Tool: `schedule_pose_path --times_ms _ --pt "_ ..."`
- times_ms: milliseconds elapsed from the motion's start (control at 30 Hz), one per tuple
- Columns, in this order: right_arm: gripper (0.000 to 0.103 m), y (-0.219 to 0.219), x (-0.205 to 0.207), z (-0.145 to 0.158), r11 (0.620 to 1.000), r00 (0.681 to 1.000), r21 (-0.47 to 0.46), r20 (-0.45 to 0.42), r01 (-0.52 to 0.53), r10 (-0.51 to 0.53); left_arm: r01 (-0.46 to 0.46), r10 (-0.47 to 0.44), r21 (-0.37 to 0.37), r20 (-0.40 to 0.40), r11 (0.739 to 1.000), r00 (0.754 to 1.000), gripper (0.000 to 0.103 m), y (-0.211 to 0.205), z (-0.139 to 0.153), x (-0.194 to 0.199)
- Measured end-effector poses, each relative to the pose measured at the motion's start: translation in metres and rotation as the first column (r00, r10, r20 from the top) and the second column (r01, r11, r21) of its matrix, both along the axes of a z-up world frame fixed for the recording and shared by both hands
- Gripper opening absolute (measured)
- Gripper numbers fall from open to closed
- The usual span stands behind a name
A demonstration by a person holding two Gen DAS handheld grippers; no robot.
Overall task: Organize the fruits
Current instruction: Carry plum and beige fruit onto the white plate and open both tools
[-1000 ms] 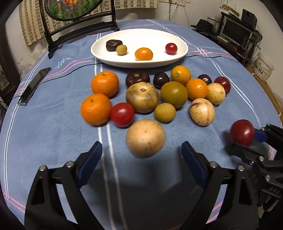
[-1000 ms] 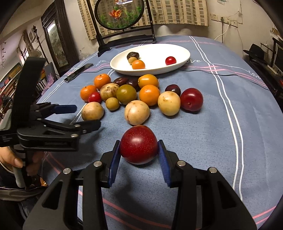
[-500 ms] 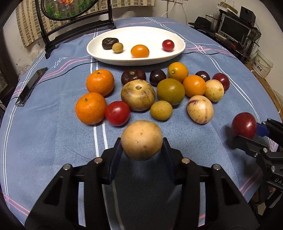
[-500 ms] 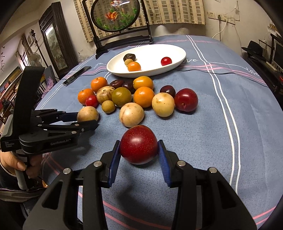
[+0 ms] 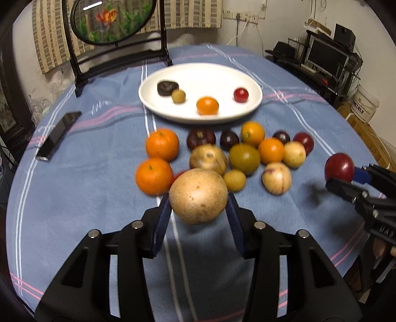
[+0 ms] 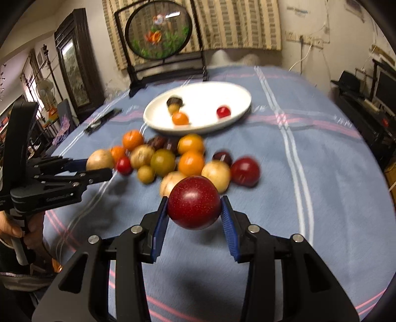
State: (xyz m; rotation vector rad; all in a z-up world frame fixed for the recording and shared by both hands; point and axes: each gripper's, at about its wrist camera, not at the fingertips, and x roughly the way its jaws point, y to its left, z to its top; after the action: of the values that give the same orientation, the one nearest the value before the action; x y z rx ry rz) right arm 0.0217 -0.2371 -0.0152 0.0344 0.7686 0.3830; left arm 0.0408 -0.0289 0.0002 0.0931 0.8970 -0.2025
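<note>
My left gripper [image 5: 198, 205] is shut on a tan round fruit [image 5: 198, 195] and holds it above the blue tablecloth [image 5: 86, 198]. My right gripper [image 6: 194, 206] is shut on a dark red fruit [image 6: 194, 201], also lifted off the cloth. Each gripper shows in the other view: the right gripper [image 5: 342, 174] with its red fruit [image 5: 339, 167] at the right, the left gripper [image 6: 100, 166] with the tan fruit [image 6: 99, 159] at the left. A white oval plate [image 5: 252, 86] at the back holds several small fruits. A cluster of oranges, plums and yellow fruits [image 5: 243, 154] lies in front of it.
A black phone [image 5: 58, 136] lies on the cloth at the left. A round framed fish picture on a black stand [image 5: 113, 21] rises behind the plate. Shelves with electronics [image 5: 326, 59] stand off the table at the right. A hand [image 6: 14, 230] grips the left tool's handle.
The left gripper closed around the tan fruit and lifted it off the cloth. The right gripper, still holding the red fruit, rose as well. Both views have tilted up toward the plate.
</note>
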Motion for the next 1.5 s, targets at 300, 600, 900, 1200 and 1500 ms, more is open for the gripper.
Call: schedule_pose_path --times_ms 300,600,900,1200,1500 --pt "0.042 0.014 0.044 0.043 1.000 0.993 -0.015 0.116 -0.012 0.014 -0.021 0.022 -0.010 0.084 1.000 0.996 0.046 0.007 0.043 0.046" --pt "0.042 0.039 0.142 0.046 0.997 0.995 -0.074 0.102 0.030 -0.022 -0.052 0.053 -0.022 0.062 0.998 0.997 0.046 0.006 0.042 0.134" --pt "0.042 0.052 0.239 0.006 0.993 0.994 -0.092 -0.063 0.080 -0.086 -0.137 0.138 0.015 -0.078 0.990 0.987 0.046 0.023 -0.005 0.220" --pt "0.050 0.067 0.275 -0.013 0.988 0.981 -0.100 -0.147 0.115 -0.129 -0.172 0.171 -0.005 -0.096 0.985 0.981 0.047 0.028 -0.012 0.248" --pt "0.072 0.055 0.235 0.013 0.991 0.992 -0.046 -0.036 0.123 -0.124 -0.142 0.144 -0.020 0.080 0.990 0.986 0.079 0.024 0.038 0.206"
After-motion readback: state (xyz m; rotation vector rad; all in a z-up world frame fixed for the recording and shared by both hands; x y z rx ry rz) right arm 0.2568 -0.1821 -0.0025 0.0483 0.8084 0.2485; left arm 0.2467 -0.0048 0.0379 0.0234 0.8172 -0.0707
